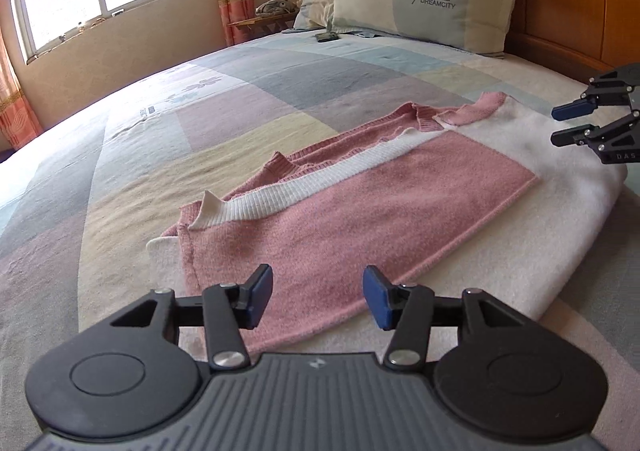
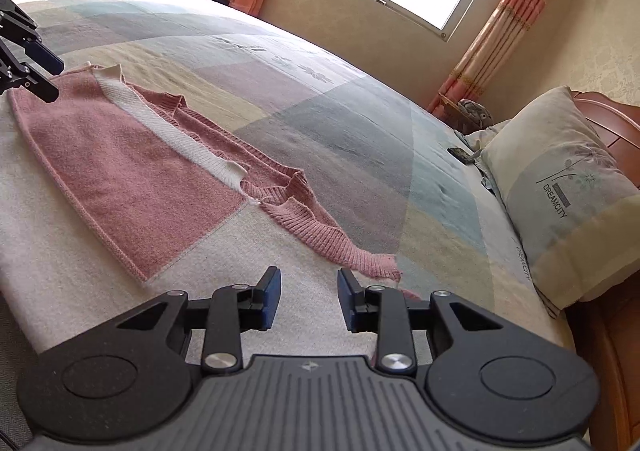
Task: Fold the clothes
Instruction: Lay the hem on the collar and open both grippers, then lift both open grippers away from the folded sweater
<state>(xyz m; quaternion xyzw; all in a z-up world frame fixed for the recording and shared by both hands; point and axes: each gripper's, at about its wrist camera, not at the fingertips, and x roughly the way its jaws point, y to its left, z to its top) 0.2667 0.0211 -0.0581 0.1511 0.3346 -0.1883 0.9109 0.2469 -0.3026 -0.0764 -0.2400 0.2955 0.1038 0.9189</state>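
Sweater (image 1: pixel 360 207) beneath both parted jaws

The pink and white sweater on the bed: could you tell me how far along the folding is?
Partly done: the sweater lies flat on the bed with one pink section folded over its white body. Nothing is in hand; the left tool and right tool both stand open and empty above it. Left to do: tuck in the ribbed pink edge and fold the body.

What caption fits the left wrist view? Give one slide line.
Left gripper open above a partly folded pink-and-white sweater on the bed, right gripper open beside it.
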